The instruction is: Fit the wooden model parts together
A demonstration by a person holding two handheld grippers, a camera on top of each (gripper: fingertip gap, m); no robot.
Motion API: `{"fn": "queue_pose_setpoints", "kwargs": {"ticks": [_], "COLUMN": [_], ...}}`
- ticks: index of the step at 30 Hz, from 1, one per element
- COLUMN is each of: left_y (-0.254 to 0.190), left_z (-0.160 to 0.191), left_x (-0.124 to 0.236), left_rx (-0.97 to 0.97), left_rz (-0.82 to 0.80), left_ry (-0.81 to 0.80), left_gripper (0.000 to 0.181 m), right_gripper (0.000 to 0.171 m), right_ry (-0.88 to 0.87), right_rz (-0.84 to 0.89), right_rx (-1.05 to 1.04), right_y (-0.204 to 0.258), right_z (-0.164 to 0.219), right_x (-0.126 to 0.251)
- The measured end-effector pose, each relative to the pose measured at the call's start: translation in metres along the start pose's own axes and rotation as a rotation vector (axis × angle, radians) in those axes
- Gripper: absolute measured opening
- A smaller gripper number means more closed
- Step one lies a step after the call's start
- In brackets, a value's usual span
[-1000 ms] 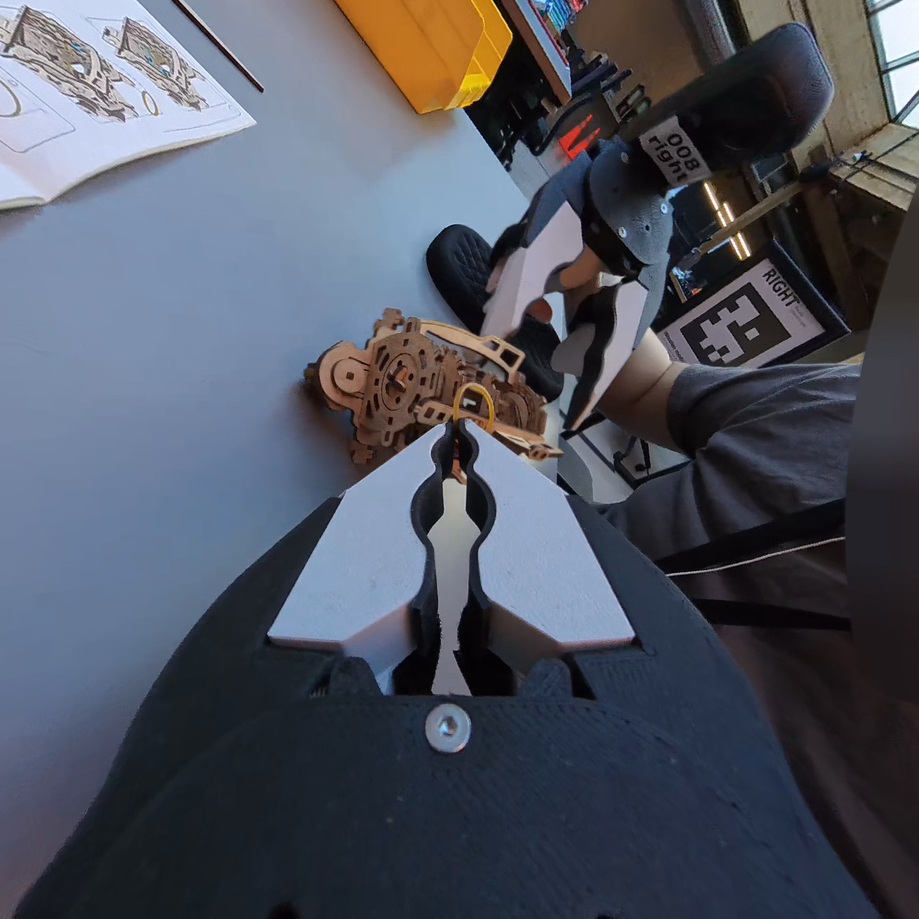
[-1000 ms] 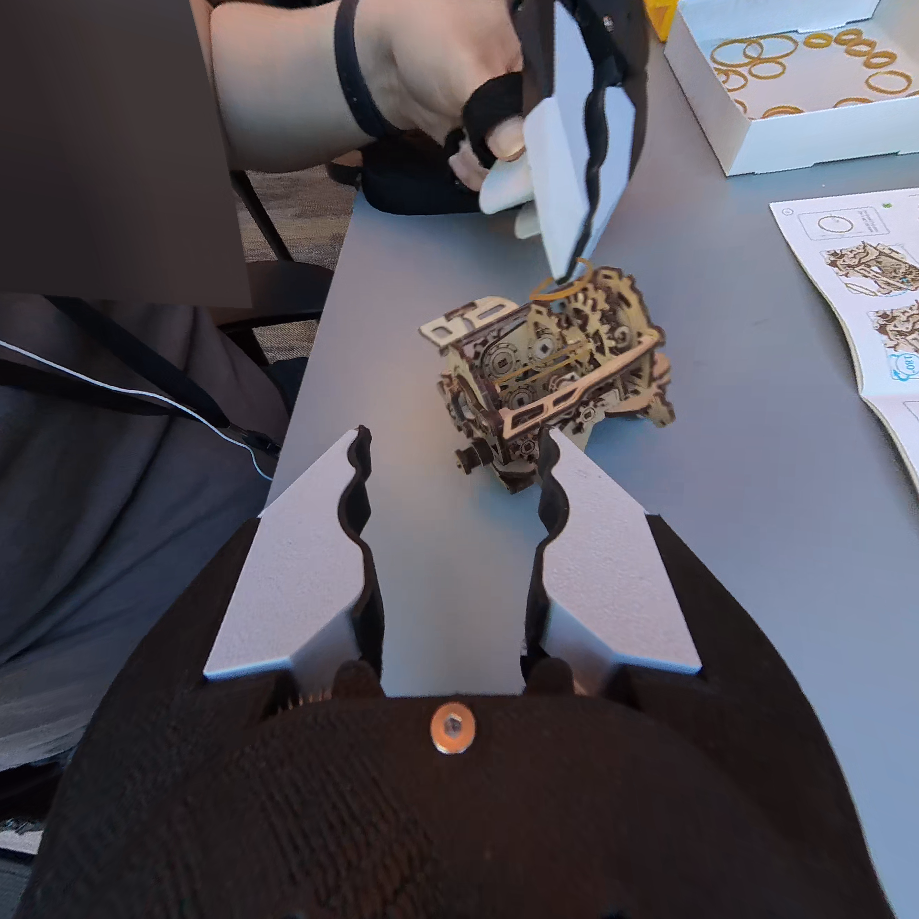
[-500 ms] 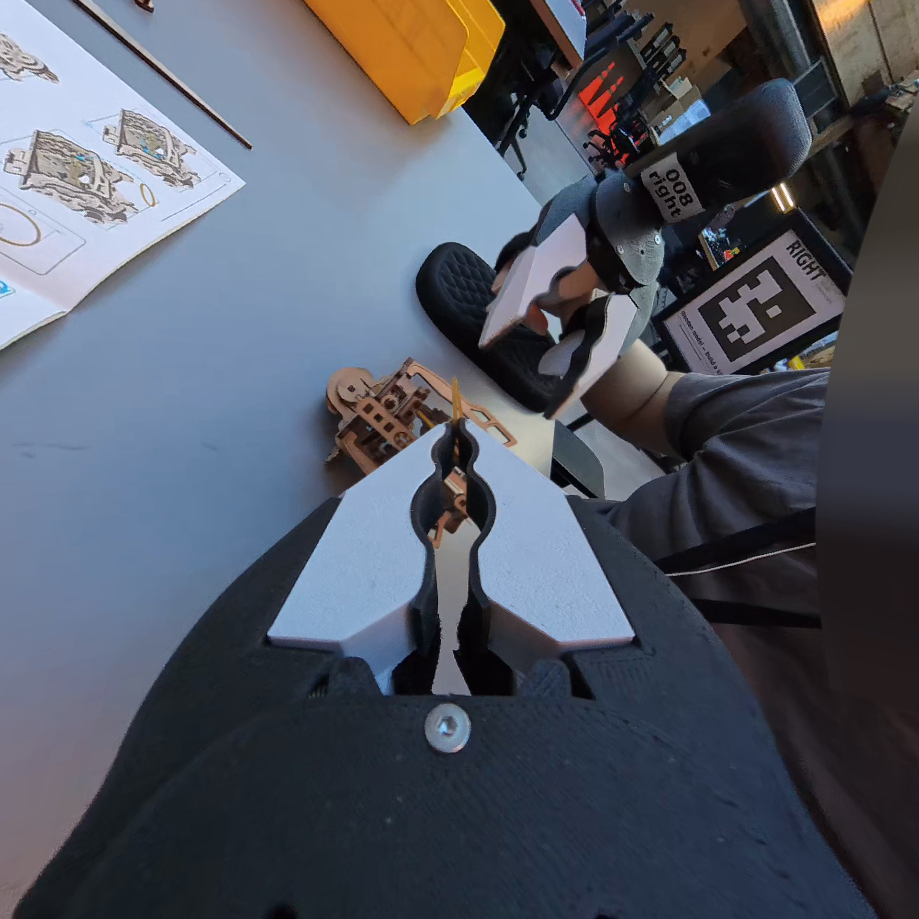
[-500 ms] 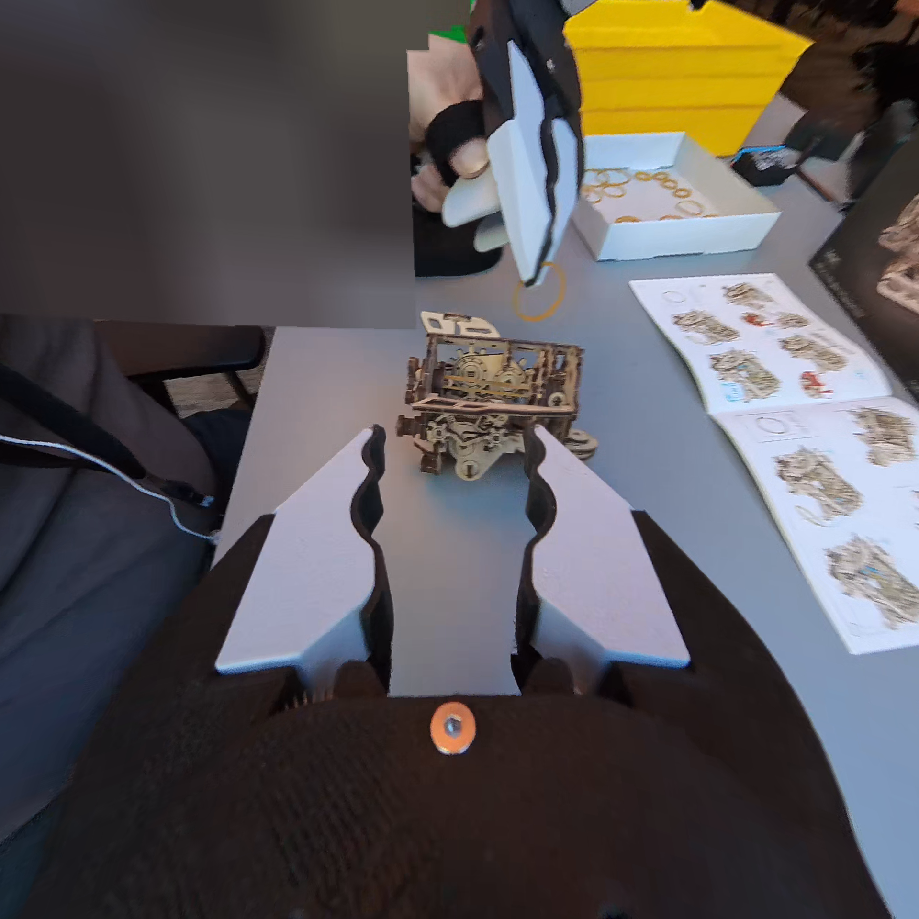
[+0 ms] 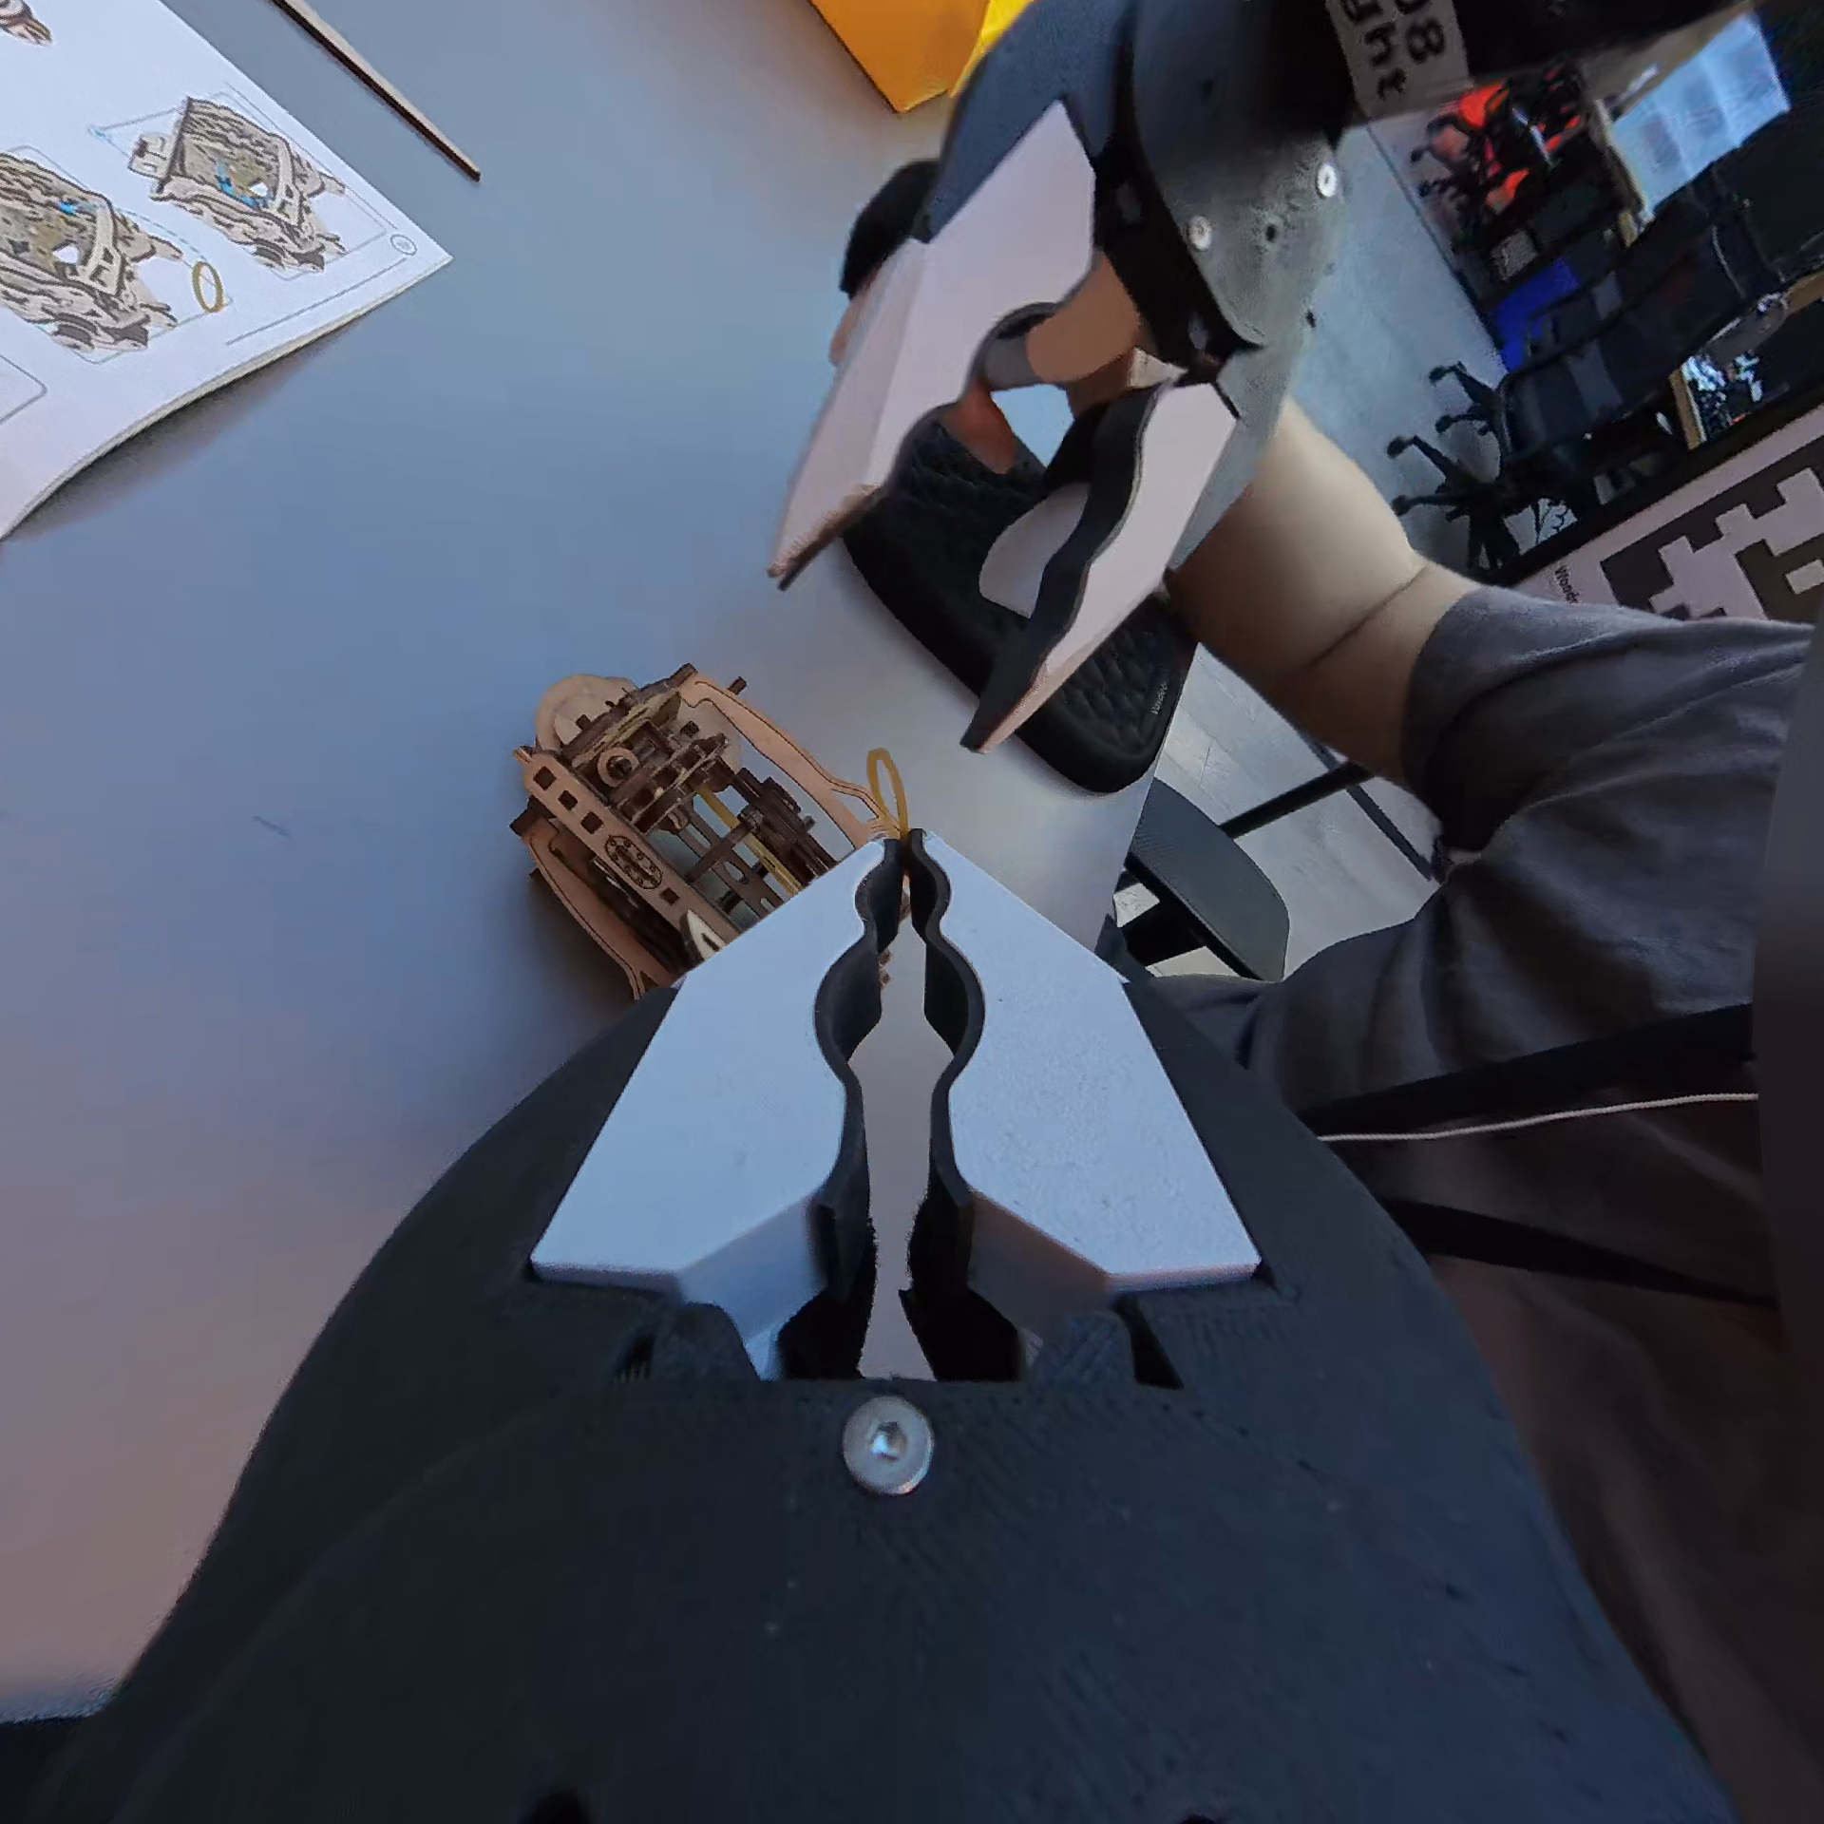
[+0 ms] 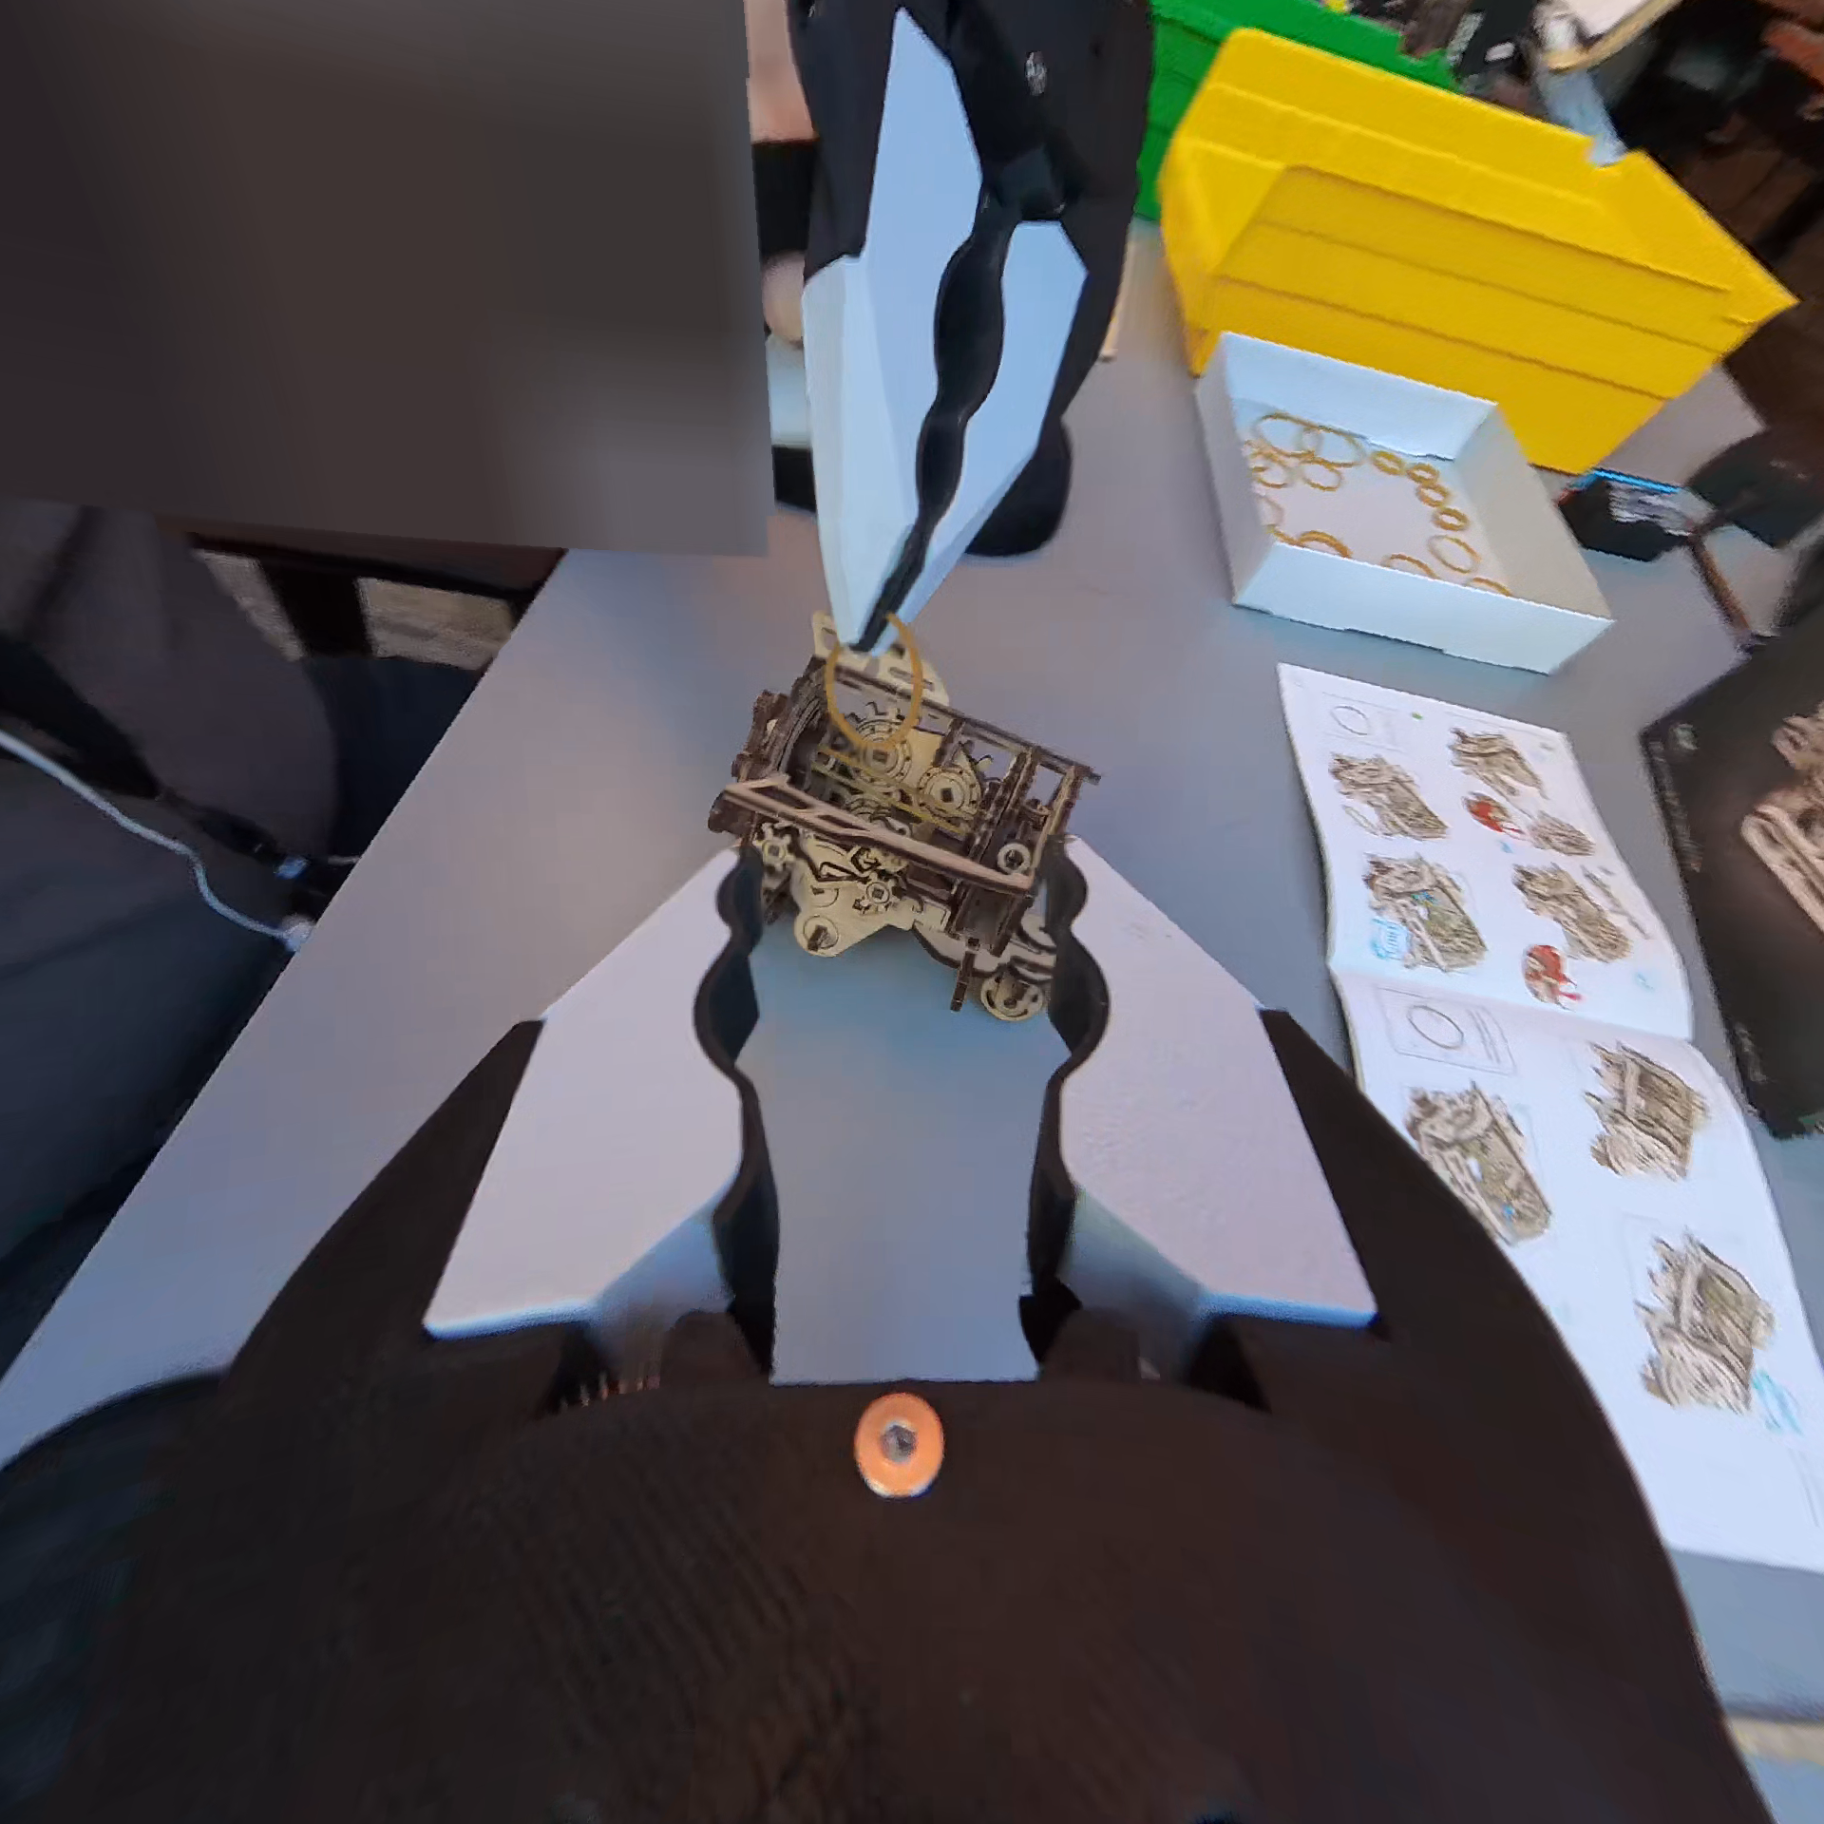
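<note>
Wooden model (image 6: 893, 839): partly built gear-and-frame assembly, standing on the grey table (image 6: 553, 790) near its edge; in the right wrist view it sits at 12 o'clock, just beyond the fingertips. Rubber band (image 6: 874, 686): thin yellow loop, pinched at its top by the left gripper (image 6: 878, 632), whose jaws are pressed together on it; the loop hangs in front of the model's upper frame, contact not discernible. Right gripper (image 6: 898, 888): jaws spread wide, holding nothing, tips flanking the model's near side. Instruction booklet (image 6: 1510, 1036): open, at 3 o'clock of the model. White tray (image 6: 1421, 602) of spare bands: at 1 o'clock. Yellow bins (image 6: 1431, 257): behind the tray.
</note>
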State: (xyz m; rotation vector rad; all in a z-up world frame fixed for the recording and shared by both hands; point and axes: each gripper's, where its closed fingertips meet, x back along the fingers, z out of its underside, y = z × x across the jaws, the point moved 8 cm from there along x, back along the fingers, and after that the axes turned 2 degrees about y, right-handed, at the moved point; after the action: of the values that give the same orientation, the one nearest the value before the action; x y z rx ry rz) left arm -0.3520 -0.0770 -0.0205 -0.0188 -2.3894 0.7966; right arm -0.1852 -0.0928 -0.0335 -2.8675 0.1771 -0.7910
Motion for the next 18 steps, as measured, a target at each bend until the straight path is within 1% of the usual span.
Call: {"fn": "queue_pose_setpoints", "kwargs": {"ticks": [3,5,8,11,13,15,18], "left_y": [-0.004,-0.006,-0.008,-0.011,-0.012,-0.012,-0.013], "left_z": [0.003,0.006,0.011,0.016,0.017,0.018,0.017], "left_x": [0.006,0.010,0.015,0.017,0.017,0.017,0.019], "left_rx": [-0.001,-0.002,-0.003,0.006,0.009,0.012,0.015], "left_rz": [-0.034,-0.064,-0.124,-0.148,-0.159,-0.169,-0.170], "left_ry": [-0.016,-0.020,-0.020,-0.019,-0.019,-0.024,-0.043], "left_gripper": [0.000,0.000,0.000,0.000,0.000,0.000,0.000], "right_gripper": [0.074,0.077,0.084,0.095,0.093,0.086,0.082], "right_ry": [0.034,0.054,0.021,0.030,0.034,0.028,0.030], "right_rz": [-0.101,-0.152,-0.246,-0.261,-0.294,-0.308,-0.267], "right_rx": [0.043,0.055,0.061,0.144,0.155,0.139,0.085], "right_y": [-0.020,-0.027,-0.030,-0.031,-0.031,-0.033,-0.034], "right_z": [0.012,0.018,0.016,0.012,0.009,0.007,0.004], "right_x": [-0.011,-0.024,-0.039,-0.049,-0.054,-0.059,-0.062]}}
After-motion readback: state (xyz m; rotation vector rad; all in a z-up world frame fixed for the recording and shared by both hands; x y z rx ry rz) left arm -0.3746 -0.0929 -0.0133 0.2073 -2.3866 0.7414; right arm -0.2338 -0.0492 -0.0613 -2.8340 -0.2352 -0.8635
